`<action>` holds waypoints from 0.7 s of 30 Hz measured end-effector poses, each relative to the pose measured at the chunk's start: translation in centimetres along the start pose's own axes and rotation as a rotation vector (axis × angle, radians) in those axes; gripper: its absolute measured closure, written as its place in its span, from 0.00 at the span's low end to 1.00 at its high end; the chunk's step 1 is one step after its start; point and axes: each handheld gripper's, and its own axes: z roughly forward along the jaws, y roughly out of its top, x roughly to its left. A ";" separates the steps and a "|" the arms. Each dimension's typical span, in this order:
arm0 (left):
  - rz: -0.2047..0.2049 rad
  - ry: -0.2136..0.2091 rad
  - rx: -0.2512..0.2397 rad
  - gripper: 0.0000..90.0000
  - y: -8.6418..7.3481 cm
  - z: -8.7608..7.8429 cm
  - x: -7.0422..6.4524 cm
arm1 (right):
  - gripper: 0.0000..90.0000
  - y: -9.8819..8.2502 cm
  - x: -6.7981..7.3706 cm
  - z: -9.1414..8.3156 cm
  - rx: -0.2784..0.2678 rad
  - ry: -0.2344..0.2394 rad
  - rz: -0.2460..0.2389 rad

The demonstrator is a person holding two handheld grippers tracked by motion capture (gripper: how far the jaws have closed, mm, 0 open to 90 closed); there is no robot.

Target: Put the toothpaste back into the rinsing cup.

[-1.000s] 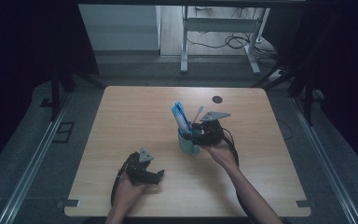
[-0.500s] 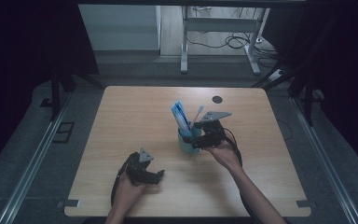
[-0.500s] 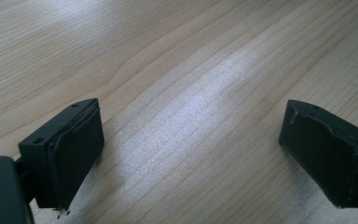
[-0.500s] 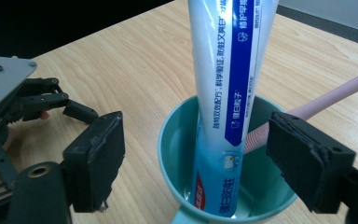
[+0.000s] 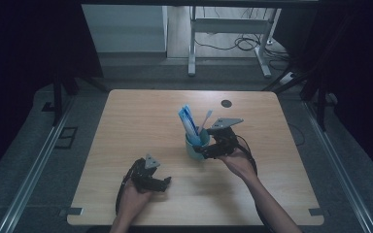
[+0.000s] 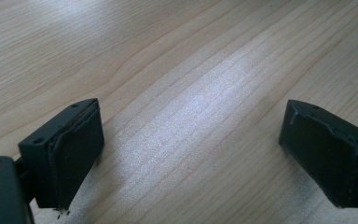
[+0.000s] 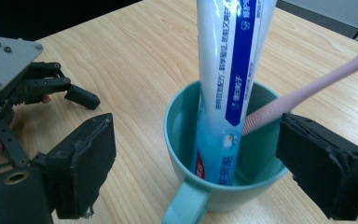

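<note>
My right claw (image 7: 193, 172) had just been opening, jaws wide around the cup (image 7: 223, 186), releasing it upright; left claw (image 6: 191, 158) idle, wide.

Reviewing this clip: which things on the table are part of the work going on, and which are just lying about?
In the job:
- teal mug
- toothpaste tube standing in it
- pink toothbrush leaning in it
- right tool, jaws just opened, either side of the mug

Lying about:
- black round spot on the table's far edge
- left tool, open over bare wood
</note>
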 end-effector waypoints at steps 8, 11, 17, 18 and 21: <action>0.000 0.001 0.000 0.07 0.0 0.0 0.0 | 0.07 -0.9 -0.2 -0.9 0.011 -0.017 -0.014; 0.000 0.000 0.000 0.07 0.0 0.0 0.0 | 0.06 -1.3 -0.2 -1.4 0.010 -0.026 -0.016; 0.003 0.001 0.002 0.07 0.0 0.0 0.0 | 0.05 -2.4 -0.4 -2.4 0.022 -0.046 -0.033; 0.000 0.000 0.000 0.07 0.0 0.0 0.0 | 0.05 -2.6 -0.4 -2.6 0.025 -0.050 -0.034; 0.000 0.001 0.000 0.07 0.0 0.0 0.0 | 0.04 -3.2 -0.4 -3.0 0.034 -0.056 -0.036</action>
